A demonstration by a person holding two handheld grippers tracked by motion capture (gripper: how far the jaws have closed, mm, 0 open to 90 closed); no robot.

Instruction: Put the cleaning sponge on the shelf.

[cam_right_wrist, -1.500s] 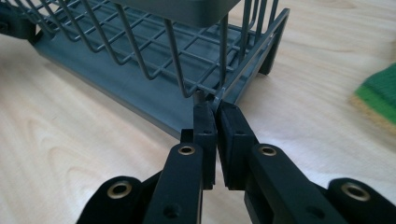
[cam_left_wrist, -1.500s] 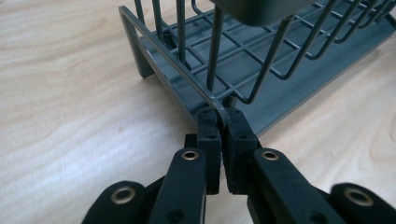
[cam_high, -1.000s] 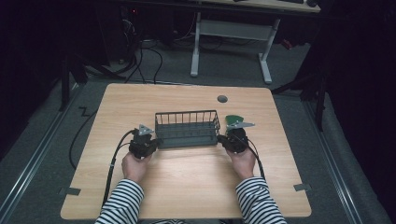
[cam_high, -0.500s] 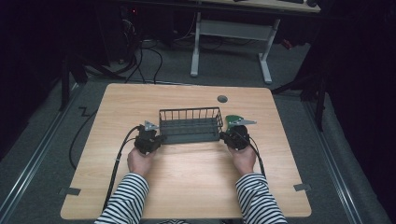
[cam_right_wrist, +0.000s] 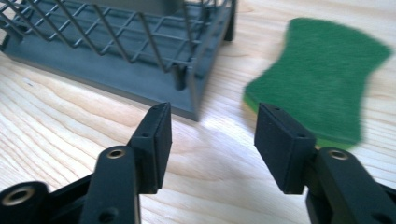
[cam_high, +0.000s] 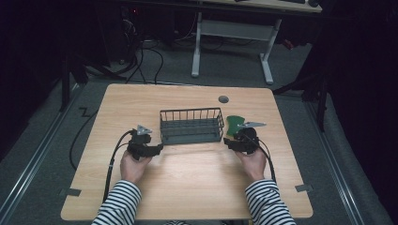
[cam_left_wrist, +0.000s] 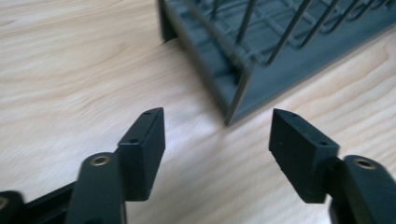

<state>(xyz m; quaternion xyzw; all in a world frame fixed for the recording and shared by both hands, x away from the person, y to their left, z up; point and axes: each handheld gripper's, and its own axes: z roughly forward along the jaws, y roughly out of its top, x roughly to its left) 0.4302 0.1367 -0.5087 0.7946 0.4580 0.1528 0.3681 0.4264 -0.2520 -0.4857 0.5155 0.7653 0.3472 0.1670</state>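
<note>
Both tongs (cam_high: 159, 148) (cam_high: 227, 141) open beside wire basket (cam_high: 191, 125)

Grey wire basket (cam_high: 191, 125) upright, table centre.

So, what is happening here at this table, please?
A person in striped sleeves holds a two-jaw gripper in each hand at a wooden table. The left gripper and the right gripper sit at the two front corners of a dark wire basket. Both have just been opening their jaws, with nothing between them, so the basket stands free on the table. A green sponge lies flat beside the basket's right end.
</note>
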